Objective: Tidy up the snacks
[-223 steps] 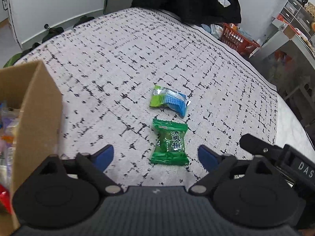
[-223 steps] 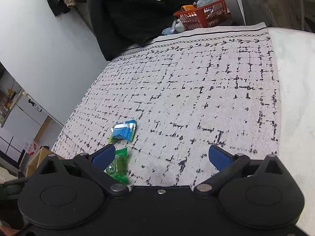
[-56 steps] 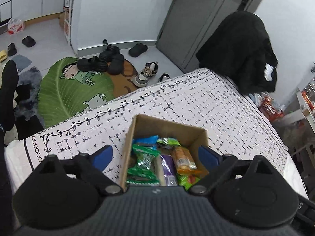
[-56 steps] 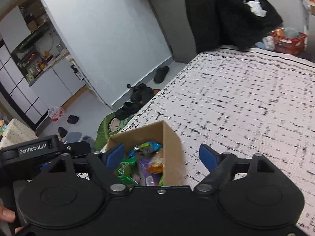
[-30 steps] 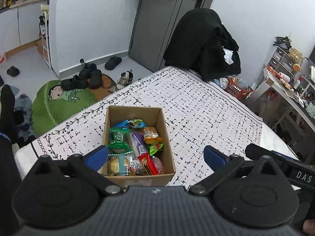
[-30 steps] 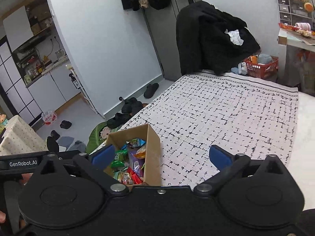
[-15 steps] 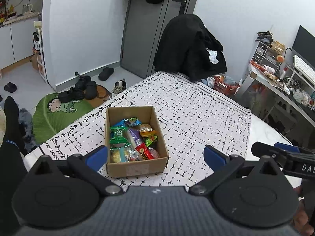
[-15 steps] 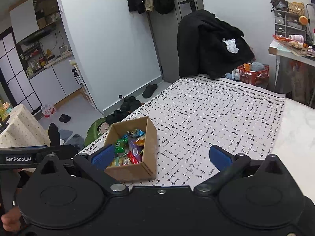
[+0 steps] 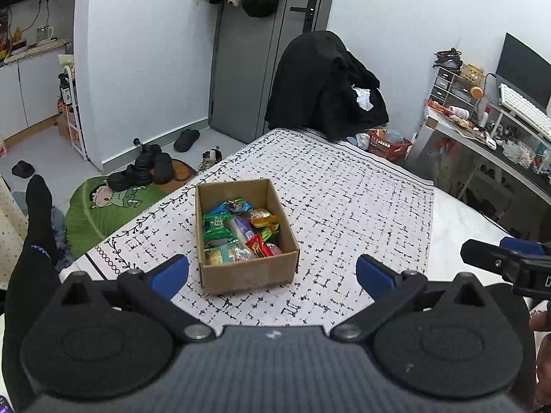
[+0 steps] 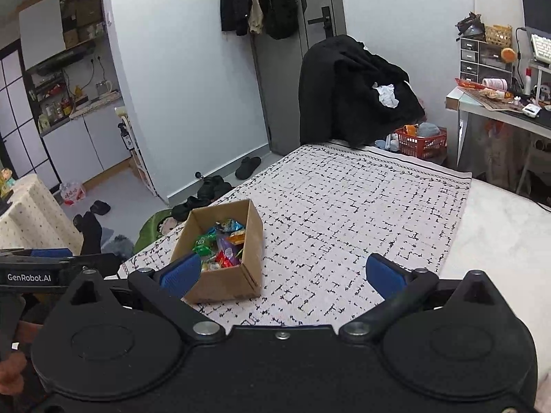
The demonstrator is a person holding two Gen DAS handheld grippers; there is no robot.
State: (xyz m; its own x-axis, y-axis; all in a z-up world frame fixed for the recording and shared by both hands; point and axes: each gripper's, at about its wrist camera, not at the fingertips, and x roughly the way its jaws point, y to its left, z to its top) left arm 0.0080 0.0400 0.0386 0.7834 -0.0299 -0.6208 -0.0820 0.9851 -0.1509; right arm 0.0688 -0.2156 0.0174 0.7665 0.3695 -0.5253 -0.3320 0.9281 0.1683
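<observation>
1. Both of my grippers sit higher and farther back from the open brown cardboard box (image 9: 246, 241) than half a second ago, so it looks smaller and more of the room shows around it
2. My left gripper (image 9: 272, 273) has its blue-padded fingers (image 9: 168, 273) spread wide with nothing between them, held above the near edge of the bed
3. My right gripper (image 10: 282, 272) is spread wide and empty too; its left blue pad (image 10: 180, 272) overlaps the box's near corner in the right wrist view
4. That box stands upright on the white blanket with black dash pattern (image 9: 344, 213), towards its left edge
5. Inside lie the wrapped snacks (image 9: 237, 234) in a mixed heap: green, blue, purple, orange and red packets, all below the rim
6. Beyond the blanket's far end a black coat (image 10: 351, 93) is draped over something, and a red plastic basket (image 10: 422, 141) stands on the floor beside it
7. On the floor to the left lies a green leaf-shaped mat (image 9: 103, 210) with dark shoes on it
</observation>
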